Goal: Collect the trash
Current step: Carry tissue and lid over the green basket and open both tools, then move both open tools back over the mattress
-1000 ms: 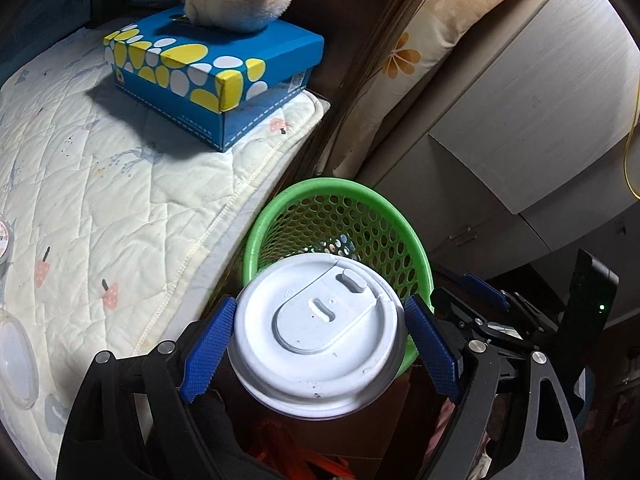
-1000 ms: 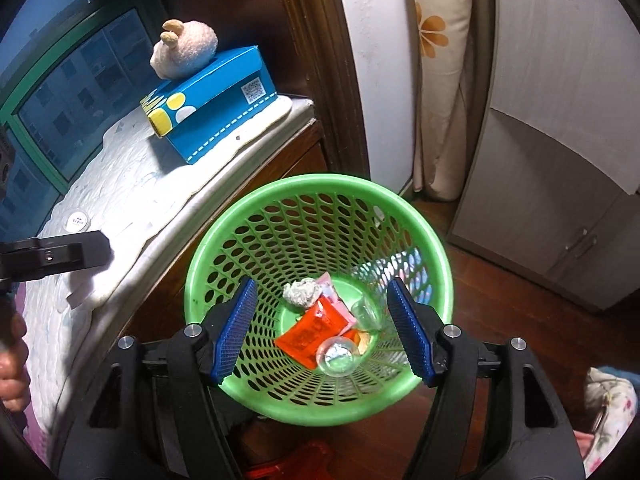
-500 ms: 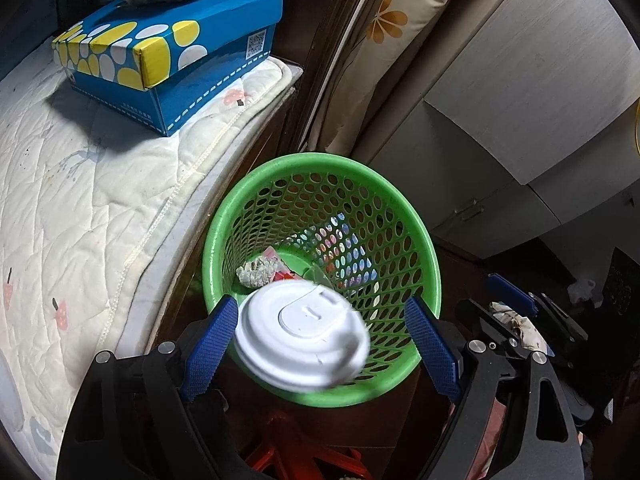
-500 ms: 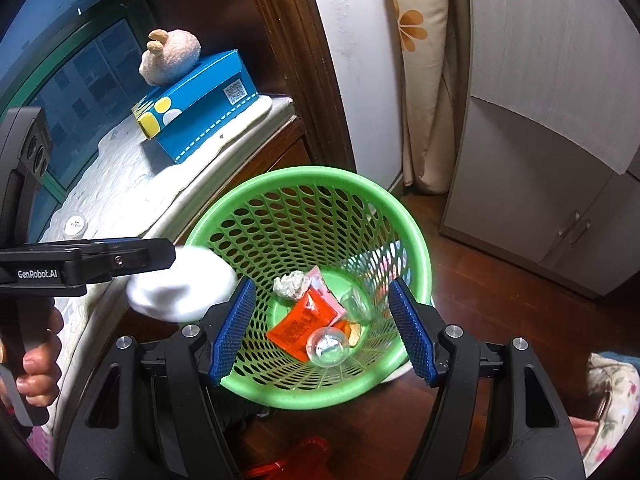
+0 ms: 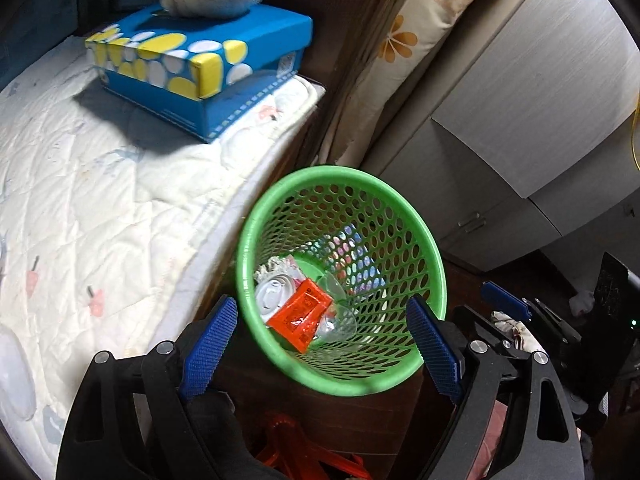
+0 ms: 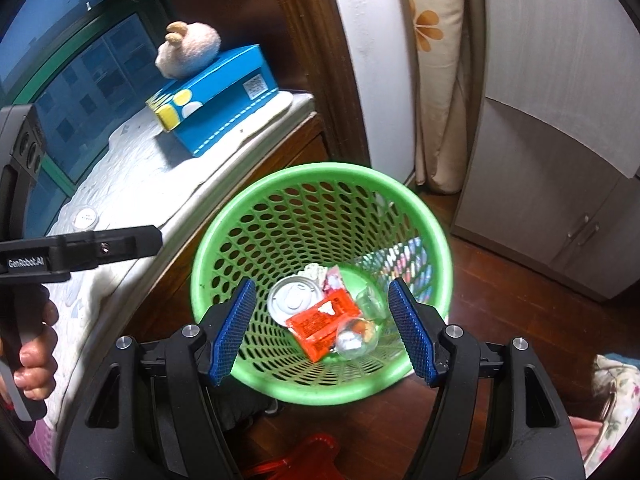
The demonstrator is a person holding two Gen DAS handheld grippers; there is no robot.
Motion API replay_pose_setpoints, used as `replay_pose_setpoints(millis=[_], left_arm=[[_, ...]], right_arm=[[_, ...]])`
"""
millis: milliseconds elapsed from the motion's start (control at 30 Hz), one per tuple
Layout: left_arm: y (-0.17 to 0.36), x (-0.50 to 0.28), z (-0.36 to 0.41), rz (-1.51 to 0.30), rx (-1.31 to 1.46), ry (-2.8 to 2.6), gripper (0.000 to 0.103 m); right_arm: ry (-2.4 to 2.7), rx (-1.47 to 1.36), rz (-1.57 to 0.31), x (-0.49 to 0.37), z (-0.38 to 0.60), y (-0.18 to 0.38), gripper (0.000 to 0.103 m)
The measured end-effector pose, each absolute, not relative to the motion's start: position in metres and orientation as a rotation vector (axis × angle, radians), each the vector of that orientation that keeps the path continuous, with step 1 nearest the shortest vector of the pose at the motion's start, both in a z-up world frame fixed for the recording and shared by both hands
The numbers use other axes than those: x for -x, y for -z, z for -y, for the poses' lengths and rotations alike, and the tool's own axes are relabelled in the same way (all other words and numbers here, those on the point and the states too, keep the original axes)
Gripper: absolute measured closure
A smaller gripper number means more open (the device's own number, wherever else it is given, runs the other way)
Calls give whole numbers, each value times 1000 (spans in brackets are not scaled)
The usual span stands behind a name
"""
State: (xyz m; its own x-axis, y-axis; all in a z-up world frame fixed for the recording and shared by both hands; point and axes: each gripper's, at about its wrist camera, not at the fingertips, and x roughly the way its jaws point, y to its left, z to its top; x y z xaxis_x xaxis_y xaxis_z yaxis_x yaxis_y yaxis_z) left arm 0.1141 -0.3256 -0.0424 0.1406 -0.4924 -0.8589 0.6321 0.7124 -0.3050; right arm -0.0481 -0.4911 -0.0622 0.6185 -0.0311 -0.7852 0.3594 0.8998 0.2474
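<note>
A green mesh basket (image 5: 420,216) (image 6: 224,236) stands on the floor beside the bed. Inside lie a white cup lid (image 5: 273,293) (image 6: 294,296), an orange wrapper (image 5: 300,314) (image 6: 324,320), crumpled paper (image 6: 316,270) and clear plastic pieces (image 6: 356,338). My left gripper (image 5: 322,342) is open and empty above the basket's near rim. My right gripper (image 6: 326,330) is open and empty, also above the basket. The left gripper's body (image 6: 80,246) shows at the left of the right wrist view.
A quilted white mattress (image 5: 88,208) lies left of the basket, with a blue spotted box (image 5: 200,68) (image 6: 216,96) and a plush toy (image 6: 188,48) on it. A small round lid (image 6: 85,218) sits on the mattress. Grey cabinets (image 6: 560,184) stand at the right. A red object (image 5: 296,456) is below.
The white-lidded cup has left my left gripper and dropped into the basket; its lid now lies among the trash. The left gripper is open and empty. The right gripper has barely moved.
</note>
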Motion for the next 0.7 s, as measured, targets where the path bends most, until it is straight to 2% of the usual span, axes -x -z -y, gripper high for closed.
replay_pose_setpoints(millis=[700], left_arm=[[19, -138, 184, -1079, -10, 570, 20]], right_arm=[[43, -297, -882, -6, 406, 42, 31]])
